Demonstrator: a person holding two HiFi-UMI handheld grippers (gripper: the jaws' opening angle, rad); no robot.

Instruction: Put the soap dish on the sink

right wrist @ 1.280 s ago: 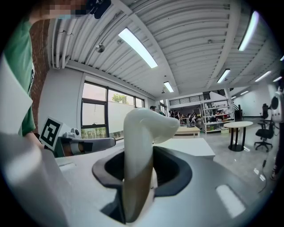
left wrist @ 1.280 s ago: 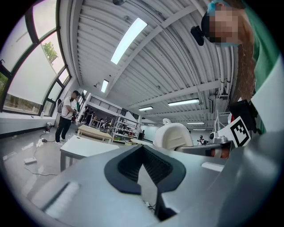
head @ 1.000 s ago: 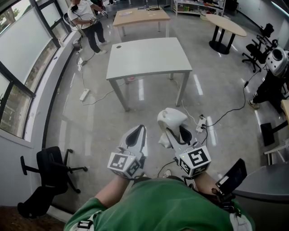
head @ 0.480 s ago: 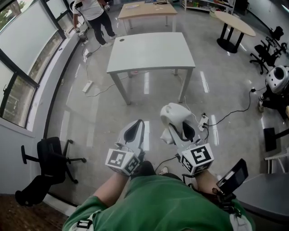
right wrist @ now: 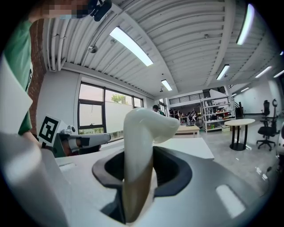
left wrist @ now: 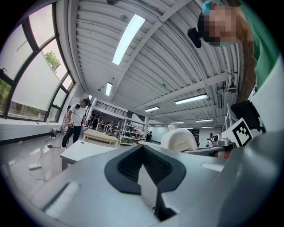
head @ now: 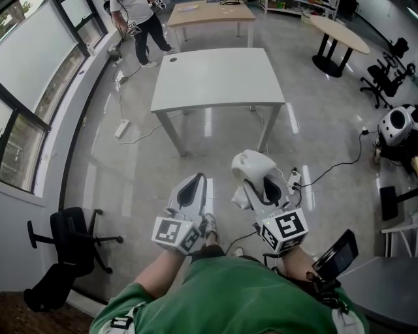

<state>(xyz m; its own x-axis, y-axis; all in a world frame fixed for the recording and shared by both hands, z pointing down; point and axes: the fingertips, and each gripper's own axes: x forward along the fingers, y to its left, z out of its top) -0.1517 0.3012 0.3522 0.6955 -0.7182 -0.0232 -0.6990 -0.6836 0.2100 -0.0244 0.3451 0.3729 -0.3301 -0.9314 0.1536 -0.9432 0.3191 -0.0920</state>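
Note:
In the head view my right gripper is shut on a white, curved soap dish, which sticks up past the jaws over the grey floor. In the right gripper view the soap dish stands pinched between the dark pads of the right gripper. My left gripper is level beside it at the left, shut and empty. In the left gripper view the left gripper has its pads together, and the soap dish shows off to the right. No sink is in view.
A white table stands ahead, with a wooden table and an oval table behind it. A power strip and cables lie on the floor by my right gripper. A black office chair stands at the left window wall. A person stands far back.
Both grippers have travelled forward over the floor, side by side, the dish still held. A shoe now shows below the left gripper. The person at the back has shifted.

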